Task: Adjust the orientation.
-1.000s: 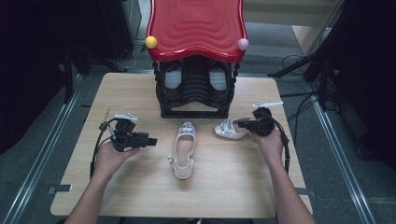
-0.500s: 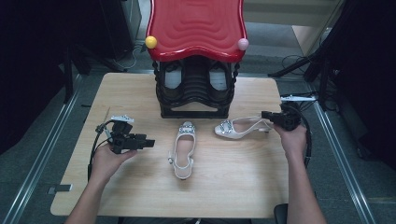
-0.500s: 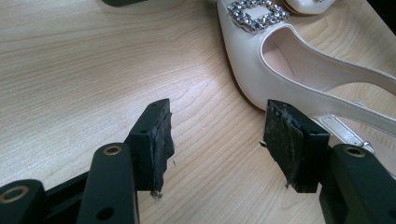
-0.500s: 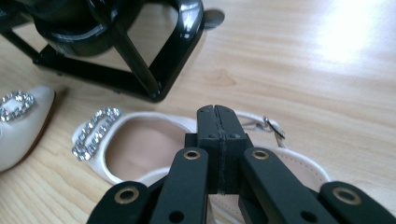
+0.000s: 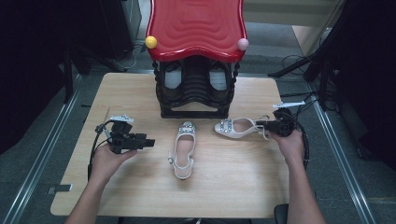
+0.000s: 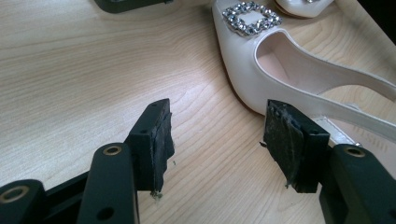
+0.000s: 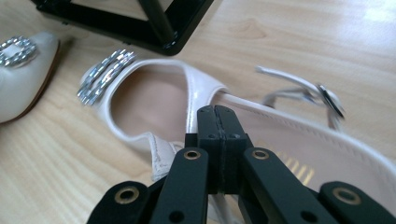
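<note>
Shoes of a pale cream colour lie on the wooden table (image 5: 140,196), two of them, each with a sparkling buckle at the toe, in front of a black rack (image 5: 195,95) that carries a red wavy top (image 5: 196,25) with a yellow ball (image 5: 151,42) at one corner and a pink ball (image 5: 243,44) at the other. The right-hand shoe (image 5: 236,128) lies crosswise just before the rack's base, toe pointing toward the table's middle and heel toward the right gripper (image 5: 264,125); in the right gripper view that gripper's jaws are pressed together over the shoe's open back part, seemingly pinching its edge or strap, though the exact piece caught between the pads is hidden behind the jaws themselves, and the thin ankle strap with its small metal clasp (image 7: 329,100) lies loose on the wood beyond. The other shoe (image 5: 183,149) lies lengthwise near the table's centre, toe toward the rack and heel toward the person, close to the first shoe's toe but apart from it. The left gripper (image 5: 148,142), held in the left hand (image 5: 107,161) over the left part of the table, points toward this second shoe with its jaws spread wide; in the left gripper view its worn pads (image 6: 161,140) hang over bare wood just beside the shoe's side, not touching it
</note>
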A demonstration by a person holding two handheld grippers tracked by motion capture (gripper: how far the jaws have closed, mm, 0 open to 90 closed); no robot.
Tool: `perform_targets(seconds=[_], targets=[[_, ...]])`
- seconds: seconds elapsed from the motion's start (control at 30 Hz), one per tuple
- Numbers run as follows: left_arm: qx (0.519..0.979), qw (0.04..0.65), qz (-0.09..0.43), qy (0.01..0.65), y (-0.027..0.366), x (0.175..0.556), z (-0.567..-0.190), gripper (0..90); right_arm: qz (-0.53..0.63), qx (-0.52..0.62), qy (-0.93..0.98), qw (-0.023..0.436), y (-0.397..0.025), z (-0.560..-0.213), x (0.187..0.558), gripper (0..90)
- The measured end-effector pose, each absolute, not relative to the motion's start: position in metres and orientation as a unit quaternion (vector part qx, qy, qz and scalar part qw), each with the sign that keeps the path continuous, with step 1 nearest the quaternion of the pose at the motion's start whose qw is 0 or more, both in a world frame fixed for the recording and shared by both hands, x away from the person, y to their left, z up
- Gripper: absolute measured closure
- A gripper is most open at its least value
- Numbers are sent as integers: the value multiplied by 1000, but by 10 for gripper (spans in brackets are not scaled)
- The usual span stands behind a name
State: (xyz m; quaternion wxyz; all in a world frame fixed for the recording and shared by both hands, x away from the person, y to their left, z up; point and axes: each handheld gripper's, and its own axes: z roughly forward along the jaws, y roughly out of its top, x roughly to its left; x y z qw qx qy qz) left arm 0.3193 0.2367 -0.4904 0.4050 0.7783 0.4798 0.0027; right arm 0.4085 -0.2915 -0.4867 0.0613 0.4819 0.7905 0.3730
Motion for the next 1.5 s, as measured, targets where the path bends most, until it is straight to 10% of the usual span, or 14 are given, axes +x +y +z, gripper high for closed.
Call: perform_targets(seconds=[1.5], targets=[[788, 406, 0, 462, 221, 345, -490, 433, 398, 457, 792, 76, -263, -467, 364, 827]])
